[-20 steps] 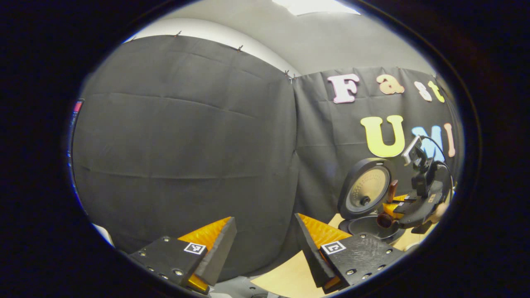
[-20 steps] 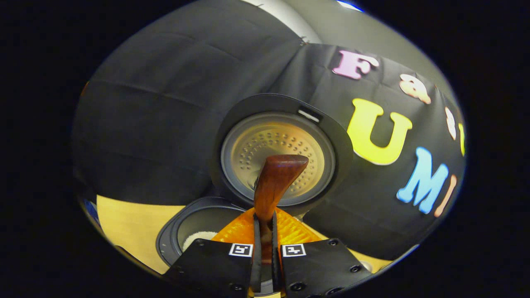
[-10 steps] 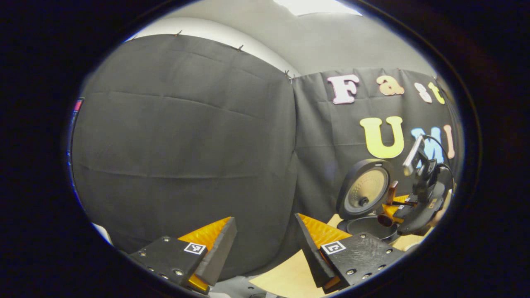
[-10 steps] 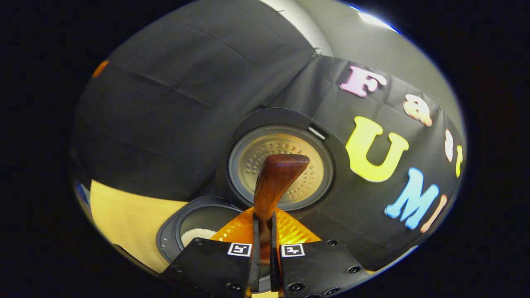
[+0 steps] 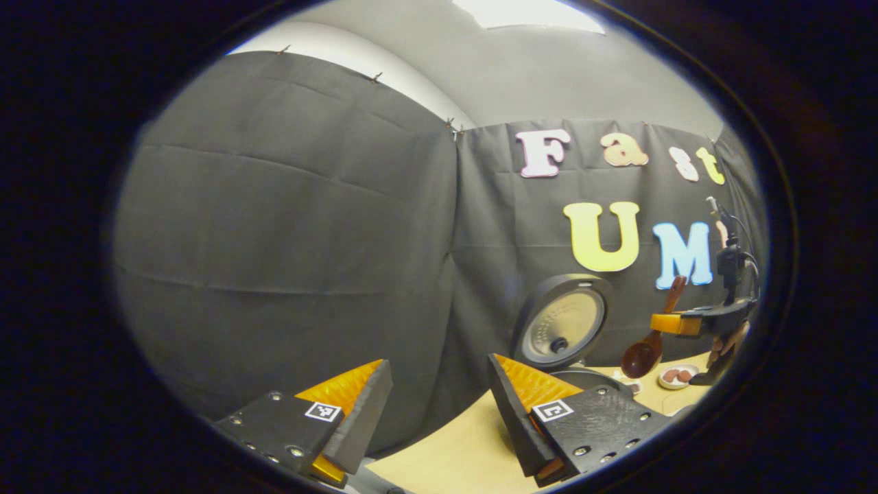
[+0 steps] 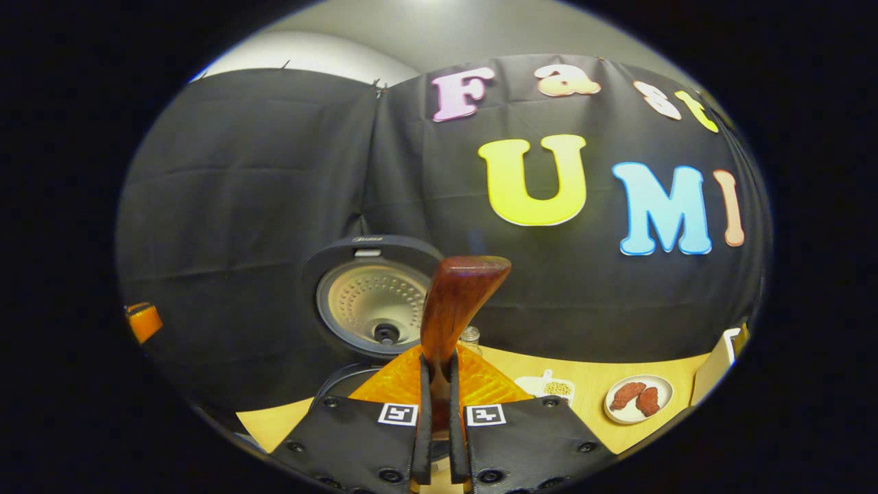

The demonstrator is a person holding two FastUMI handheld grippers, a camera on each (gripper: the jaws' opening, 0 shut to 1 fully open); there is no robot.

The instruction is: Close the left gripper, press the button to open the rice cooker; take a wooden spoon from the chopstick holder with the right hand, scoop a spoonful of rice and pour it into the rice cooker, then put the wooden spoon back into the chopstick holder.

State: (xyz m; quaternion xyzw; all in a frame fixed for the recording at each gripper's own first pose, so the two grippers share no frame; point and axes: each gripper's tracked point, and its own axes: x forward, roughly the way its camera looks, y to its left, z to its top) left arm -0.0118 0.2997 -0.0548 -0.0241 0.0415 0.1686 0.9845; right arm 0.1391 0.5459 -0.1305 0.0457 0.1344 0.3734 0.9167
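Holding the wooden spoon (image 6: 454,302) by its handle, my right gripper (image 6: 439,405) has both fingers clamped tight on it, the handle end sticking up in front of the lens. A moment ago this gripper hung right over the open rice cooker (image 6: 374,302), with white rice visible in the pot; now it has swung away to the right, and the cooker's raised lid sits off to the left in the right gripper view. In the left gripper view the spoon's bowl (image 5: 639,357) hangs tipped downward below the right gripper (image 5: 675,324), clear of the cooker (image 5: 562,328). I judge the pour is done and the step left is putting the spoon back in the chopstick holder.

My left gripper (image 5: 439,405) is wide open and holds nothing, idling above the near edge of the table (image 5: 453,456).

I cannot make out the chopstick holder for certain; a pale object cut off at the right edge of the table (image 6: 717,367) may be it. The pot's inside is hidden behind my own fingers. Whether any grains cling to the spoon's bowl is too small to tell. A small plate (image 6: 638,398) of brownish food sits near the right edge of the table.
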